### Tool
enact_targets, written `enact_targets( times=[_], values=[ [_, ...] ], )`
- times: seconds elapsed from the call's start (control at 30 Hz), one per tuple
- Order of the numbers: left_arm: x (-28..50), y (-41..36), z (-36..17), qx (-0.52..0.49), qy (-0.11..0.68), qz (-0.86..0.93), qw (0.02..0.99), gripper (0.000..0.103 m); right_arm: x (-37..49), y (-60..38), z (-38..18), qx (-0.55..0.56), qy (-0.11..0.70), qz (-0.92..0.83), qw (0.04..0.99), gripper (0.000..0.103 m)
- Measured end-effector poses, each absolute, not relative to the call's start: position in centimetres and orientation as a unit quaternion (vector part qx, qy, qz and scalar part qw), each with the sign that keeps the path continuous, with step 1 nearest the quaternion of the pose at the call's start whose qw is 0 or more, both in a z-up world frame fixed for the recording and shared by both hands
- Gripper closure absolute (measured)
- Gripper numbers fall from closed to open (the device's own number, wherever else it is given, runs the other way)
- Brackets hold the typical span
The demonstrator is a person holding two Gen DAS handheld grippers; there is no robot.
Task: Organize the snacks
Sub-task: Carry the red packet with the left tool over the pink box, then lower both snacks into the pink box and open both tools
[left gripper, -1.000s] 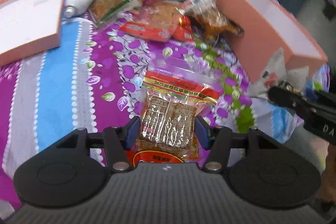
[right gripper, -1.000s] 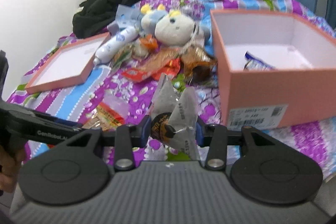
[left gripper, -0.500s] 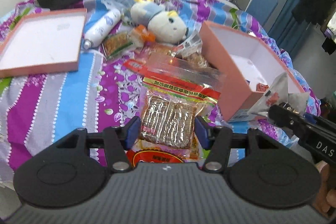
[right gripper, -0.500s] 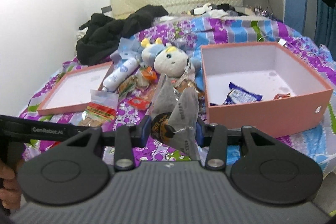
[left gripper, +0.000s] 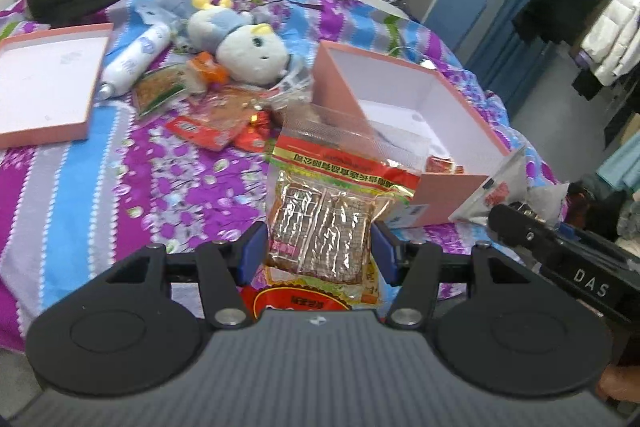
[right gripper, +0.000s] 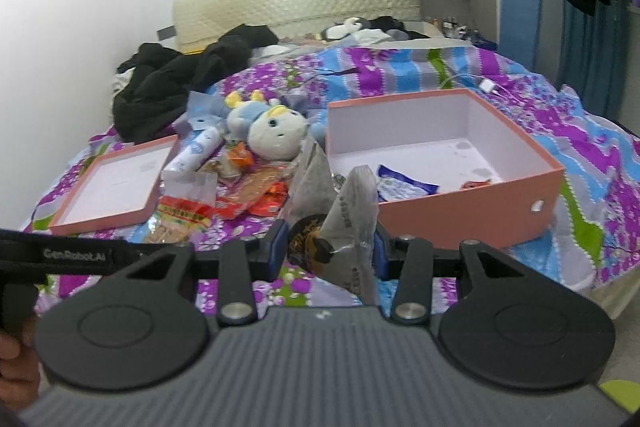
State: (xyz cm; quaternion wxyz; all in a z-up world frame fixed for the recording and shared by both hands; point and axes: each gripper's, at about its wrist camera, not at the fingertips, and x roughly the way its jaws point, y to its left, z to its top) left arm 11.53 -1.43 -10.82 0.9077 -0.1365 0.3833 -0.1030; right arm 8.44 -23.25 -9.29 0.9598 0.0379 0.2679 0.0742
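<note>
- Now, left wrist view: left gripper (left gripper: 318, 253) pinches a clear bag of brown bars (left gripper: 320, 223) w/ red-green label, both blue pads against its sides; bag held up off the bedspread (left gripper: 80, 195).
- Pink box (left gripper: 444, 183), open, sits just beyond and to the right of the bag; a red wrapper (left gripper: 440, 165) lies inside near its front wall.
- Loose snack pile (left gripper: 224, 123) lies between box and pink lid (left gripper: 48, 87); plush toy (left gripper: 248, 47) and white bottle (left gripper: 136, 59) behind it.
- Right gripper's arm shows at right edge w/ a grey packet (left gripper: 500, 187).
- Right wrist view: right gripper (right gripper: 330, 253) clamped on grey crinkled packet (right gripper: 344, 223) w/ dark round label, held above the bed in front of the pink box (right gripper: 472, 215).
- In the box: blue-white packet (right gripper: 404, 187), small red wrapper (right gripper: 476, 183).
- Left gripper's bag (right gripper: 180, 219) visible at left, near the lid (right gripper: 112, 187).
</note>
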Motion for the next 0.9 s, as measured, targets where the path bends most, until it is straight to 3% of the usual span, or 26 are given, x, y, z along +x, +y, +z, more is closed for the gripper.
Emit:
enact_targets(
  times=[0.67, 0.9],
  values=[
    [23.9, -8.5, -9.3, -0.118, 0.366, -0.171, 0.907, 0.041, 16.6, -28.8, -8.6, 0.043, 0.239, 0.013, 0.97, 0.058],
    [29.1, -11.1, -9.7, -0.096, 0.372, -0.187, 0.904, 0.041, 21.0, -31.5, -10.1, 0.064, 0.266, -0.002, 0.962, 0.058]
  ],
)
